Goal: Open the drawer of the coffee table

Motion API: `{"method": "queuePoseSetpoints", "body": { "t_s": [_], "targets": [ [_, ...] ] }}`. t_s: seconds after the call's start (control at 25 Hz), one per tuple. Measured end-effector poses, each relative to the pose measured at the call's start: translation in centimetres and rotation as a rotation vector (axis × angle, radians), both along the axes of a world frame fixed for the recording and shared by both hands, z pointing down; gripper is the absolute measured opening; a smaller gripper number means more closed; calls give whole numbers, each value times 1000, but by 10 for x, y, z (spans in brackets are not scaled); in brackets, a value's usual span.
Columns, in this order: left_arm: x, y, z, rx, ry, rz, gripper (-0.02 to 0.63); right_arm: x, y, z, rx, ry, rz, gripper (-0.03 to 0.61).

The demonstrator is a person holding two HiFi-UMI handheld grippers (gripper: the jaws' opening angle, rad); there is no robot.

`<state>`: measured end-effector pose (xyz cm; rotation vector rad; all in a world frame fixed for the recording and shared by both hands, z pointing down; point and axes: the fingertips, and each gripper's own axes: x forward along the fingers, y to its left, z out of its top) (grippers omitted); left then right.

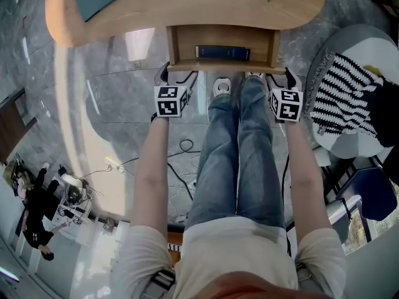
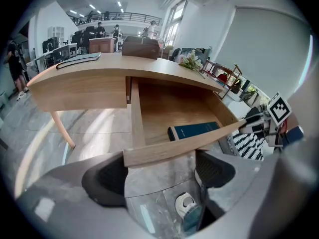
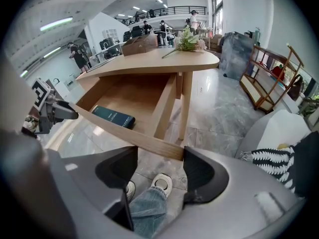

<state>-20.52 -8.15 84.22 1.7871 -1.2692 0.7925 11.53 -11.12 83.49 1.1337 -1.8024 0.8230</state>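
The drawer stands well out from under the bench, its wooden floor open to view and a blue book lying flat along its back wall. Its front board is the part being worked. The left gripper sits at that board's left end and the right gripper at its right end. Each has its jaws wide apart, with the board's corner resting across the gap. Neither pair is closed on the wood, so nothing is clamped. By how much of the inside shows, the opening looks nearly or fully done. If more travel is wanted, the pull should come straight back toward the person, equal on both ends, so that the drawer does not skew and bind between its side walls. The jaws should stay level with the board and not lever it up or down. A slow draw would suit, because the book is loose and may slide, and the end of the travel cannot be seen. The person's jeans-clad legs and shoes lie right below the board, so it has little room to come on. A striped cushion rests on a chair near the right gripper, apart from it.
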Motion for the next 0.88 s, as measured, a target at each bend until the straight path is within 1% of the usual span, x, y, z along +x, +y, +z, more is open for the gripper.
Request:
{"method": "queuePoseSetpoints", "body": {
  "t_s": [0.36,0.88],
  "targets": [
    [4,33,14,-47,6,5,425,4,32,14,-41,31,2,288],
    [7,59,34,-113,-12,12,425,8,56,34,-84,72,-3,287]
  ]
}}
